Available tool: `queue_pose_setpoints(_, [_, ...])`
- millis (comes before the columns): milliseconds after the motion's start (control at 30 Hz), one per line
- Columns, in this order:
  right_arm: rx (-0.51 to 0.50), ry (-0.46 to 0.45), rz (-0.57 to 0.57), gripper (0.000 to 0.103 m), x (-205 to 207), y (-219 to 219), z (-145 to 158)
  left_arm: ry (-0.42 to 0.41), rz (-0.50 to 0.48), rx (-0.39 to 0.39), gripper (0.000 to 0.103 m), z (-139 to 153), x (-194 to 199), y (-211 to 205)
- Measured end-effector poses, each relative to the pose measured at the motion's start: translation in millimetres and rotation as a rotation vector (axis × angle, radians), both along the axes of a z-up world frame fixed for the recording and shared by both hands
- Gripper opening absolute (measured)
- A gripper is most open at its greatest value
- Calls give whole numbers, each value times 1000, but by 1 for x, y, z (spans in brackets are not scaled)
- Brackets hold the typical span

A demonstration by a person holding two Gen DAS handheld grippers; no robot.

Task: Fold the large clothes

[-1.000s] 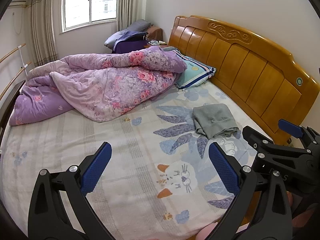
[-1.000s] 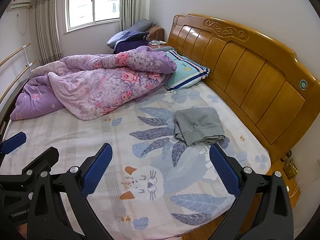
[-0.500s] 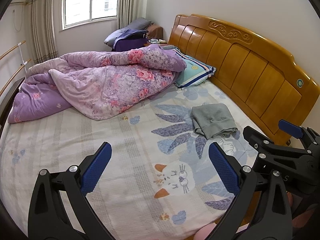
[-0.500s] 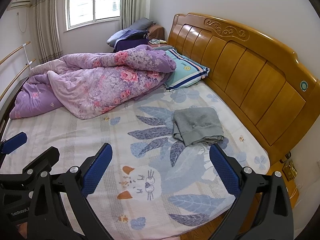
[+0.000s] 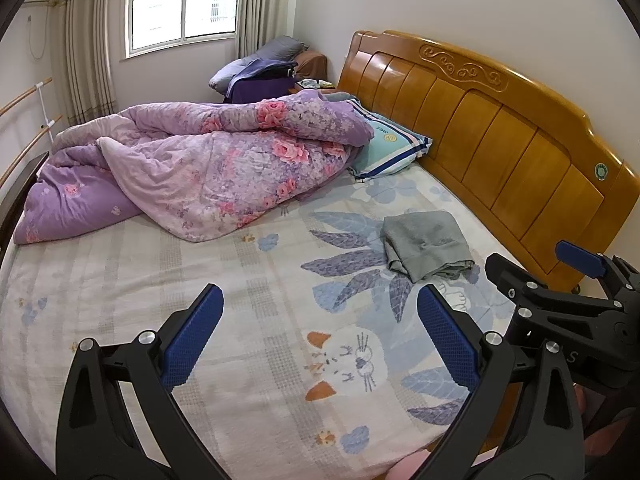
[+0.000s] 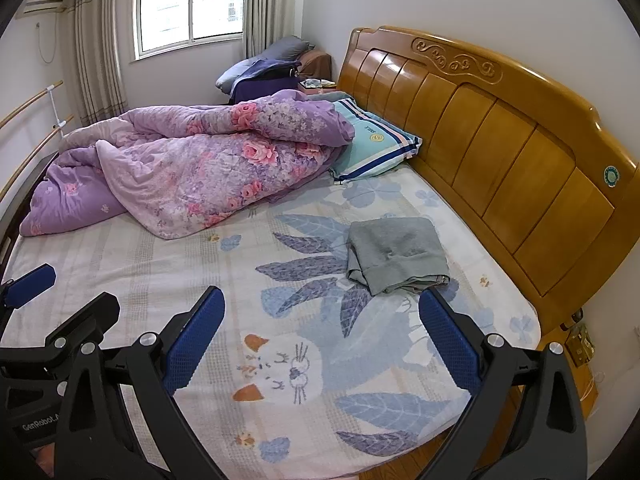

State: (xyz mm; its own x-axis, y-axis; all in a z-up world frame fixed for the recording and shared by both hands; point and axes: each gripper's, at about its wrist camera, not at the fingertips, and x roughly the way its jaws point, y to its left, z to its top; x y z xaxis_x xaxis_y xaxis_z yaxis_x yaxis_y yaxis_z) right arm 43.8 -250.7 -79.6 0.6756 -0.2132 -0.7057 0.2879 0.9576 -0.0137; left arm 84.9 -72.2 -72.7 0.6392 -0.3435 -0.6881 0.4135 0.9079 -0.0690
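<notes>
On the printed bed sheet (image 6: 168, 272) a grey garment (image 6: 396, 254) lies already folded, both the left gripper (image 5: 320, 336) and the right gripper (image 6: 320, 332) are held spread and empty above it, so the folding is judged done and nothing is yet grasped.

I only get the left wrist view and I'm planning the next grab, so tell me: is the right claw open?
Observer: Yes. The right claw is wide open and empty, above the sheet.
Operator: That claw blocks my view of the bed corner past the grey garment. Anything there?
Observer: No. Between the garment and the mattress corner only bare sheet shows.
Operator: And beyond that corner?
Observer: A small yellowish thing sits beside the headboard; it is too small to identify.
</notes>
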Motion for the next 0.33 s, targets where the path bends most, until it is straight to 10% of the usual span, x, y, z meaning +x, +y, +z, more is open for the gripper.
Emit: queue_pose_setpoints(333, [-6,13,18,94,16,-9,-3,18,30,2,98,-6,12,-13])
